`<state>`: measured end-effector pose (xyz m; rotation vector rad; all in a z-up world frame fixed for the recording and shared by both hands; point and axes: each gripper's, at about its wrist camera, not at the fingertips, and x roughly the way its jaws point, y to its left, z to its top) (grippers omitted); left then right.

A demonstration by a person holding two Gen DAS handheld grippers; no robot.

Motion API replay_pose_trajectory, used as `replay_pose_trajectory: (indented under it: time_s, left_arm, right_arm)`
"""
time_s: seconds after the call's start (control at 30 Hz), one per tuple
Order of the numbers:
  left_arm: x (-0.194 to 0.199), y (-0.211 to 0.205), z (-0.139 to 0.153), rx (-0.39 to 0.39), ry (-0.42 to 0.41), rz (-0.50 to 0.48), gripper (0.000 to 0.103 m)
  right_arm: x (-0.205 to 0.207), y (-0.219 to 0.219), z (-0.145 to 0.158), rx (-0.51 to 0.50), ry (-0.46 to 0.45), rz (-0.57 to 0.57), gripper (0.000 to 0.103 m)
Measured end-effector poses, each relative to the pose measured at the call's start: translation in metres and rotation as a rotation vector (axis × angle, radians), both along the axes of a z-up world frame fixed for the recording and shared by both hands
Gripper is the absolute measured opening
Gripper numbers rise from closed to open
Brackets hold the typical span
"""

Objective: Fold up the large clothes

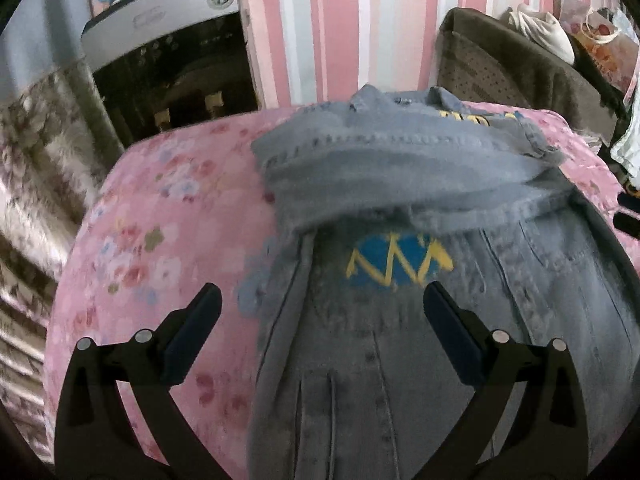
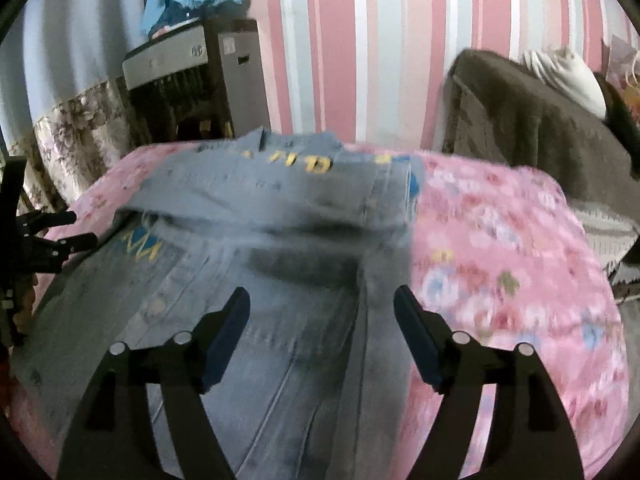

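A pale blue denim jacket (image 1: 400, 360) (image 2: 248, 352) with a blue and yellow emblem (image 1: 400, 260) lies spread on a pink flowered bed cover (image 1: 152, 248) (image 2: 500, 248). Its far part is folded over toward me, and yellow letters (image 2: 316, 164) show on the fold. My left gripper (image 1: 322, 300) hovers open above the jacket's left edge, nothing between its fingers. Over the jacket's right side, my right gripper (image 2: 322, 300) also stands open and empty. The left gripper (image 2: 76, 230) shows again at the left edge of the right wrist view.
A pink, white and grey striped wall (image 1: 340, 20) (image 2: 380, 40) rises behind the bed. A grey appliance (image 1: 160, 12) (image 2: 168, 56) stands at the back left beside a floral curtain (image 1: 36, 152). A brown blanket (image 2: 540, 128) with a white cloth (image 2: 572, 76) sits at the back right.
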<state>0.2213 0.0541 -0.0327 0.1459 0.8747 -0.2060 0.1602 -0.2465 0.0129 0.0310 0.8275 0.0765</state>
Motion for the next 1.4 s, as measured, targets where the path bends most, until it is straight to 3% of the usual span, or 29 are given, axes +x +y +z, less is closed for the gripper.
replay_pose_trajectory:
  time_s: [0.17, 0.5, 0.67, 0.77, 0.9, 1.1, 1.2, 1.4]
  left_arm:
    - [-0.026, 0.016, -0.011, -0.022, 0.032, 0.027, 0.1]
    - [-0.081, 0.033, -0.004, 0.013, -0.024, 0.076, 0.1]
    - [-0.102, 0.047, -0.022, 0.013, 0.024, 0.102, 0.1]
    - [-0.107, 0.056, -0.032, 0.025, 0.045, 0.126, 0.1]
    - [-0.117, 0.065, -0.034, -0.028, 0.064, 0.126, 0.1]
    - [-0.131, 0.069, -0.04, -0.068, 0.104, 0.109, 0.097]
    - [-0.136, 0.063, -0.043, -0.06, 0.102, 0.097, 0.095]
    - [-0.135, 0.061, -0.046, -0.051, 0.122, 0.094, 0.1]
  right_arm:
    - [-0.037, 0.002, -0.001, 0.038, 0.012, -0.002, 0.075]
    - [-0.106, -0.008, -0.019, 0.011, 0.004, -0.126, 0.075]
    - [-0.135, -0.006, -0.03, -0.023, 0.009, -0.153, 0.075]
    - [-0.141, -0.013, -0.033, 0.018, 0.015, -0.161, 0.075]
    - [-0.147, -0.019, -0.03, 0.051, -0.011, -0.201, 0.075]
    - [-0.155, -0.019, -0.035, 0.099, 0.026, -0.187, 0.075]
    - [-0.155, -0.021, -0.038, 0.087, 0.046, -0.202, 0.086]
    - [-0.154, -0.026, -0.046, 0.113, 0.087, -0.216, 0.086]
